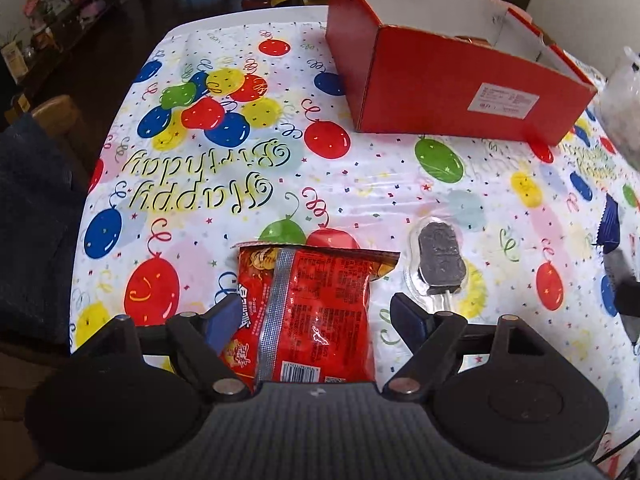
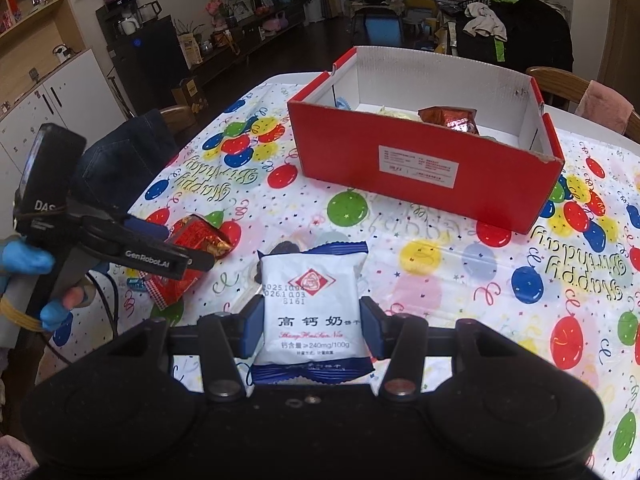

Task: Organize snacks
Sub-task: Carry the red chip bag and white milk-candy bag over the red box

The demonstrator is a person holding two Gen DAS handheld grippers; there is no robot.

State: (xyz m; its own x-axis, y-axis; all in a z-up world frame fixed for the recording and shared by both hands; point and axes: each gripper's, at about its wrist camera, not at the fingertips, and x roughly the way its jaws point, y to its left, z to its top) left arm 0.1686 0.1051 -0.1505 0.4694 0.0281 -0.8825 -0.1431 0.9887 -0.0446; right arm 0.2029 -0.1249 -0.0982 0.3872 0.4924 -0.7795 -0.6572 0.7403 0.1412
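Snacks wait on a bench (image 2: pixel 440 280) spread with a balloon-printed cloth (image 1: pixel 240 152) that reads "Happy Birthday". At its far side stands an open red cardboard box (image 2: pixel 424 168) with a white inside and a white label on its front wall; the label's print is too small to read. Inside the box, a shiny red-brown packet (image 2: pixel 450 118) leans near the front wall, with something pale lying beside it.

Nearer the cameras, the right tongs (image 2: pixel 312 330) are closed on a white biscuit pack (image 2: pixel 312 308) with blue crimped ends, both blue pads pressing its sides. Its face carries a red diamond emblem, a stamped date code and Chinese characters, among them "高钙奶", with "240mg/100g" beneath.

The left tongs (image 1: pixel 316 320) stand wide over a red snack bag (image 1: pixel 316 312) that lies seam side up on the cloth, a barcode showing at its near end. The left pad appears to touch the bag's edge, while the right pad stands clear of it. "GenRobot.AI" is printed on the tool's side, and a hand in a blue glove (image 2: pixel 24 258) holds its grip.

Just right of the red bag lies a dark ice-cream-shaped treat (image 1: pixel 438 264) on a stick in clear wrap.
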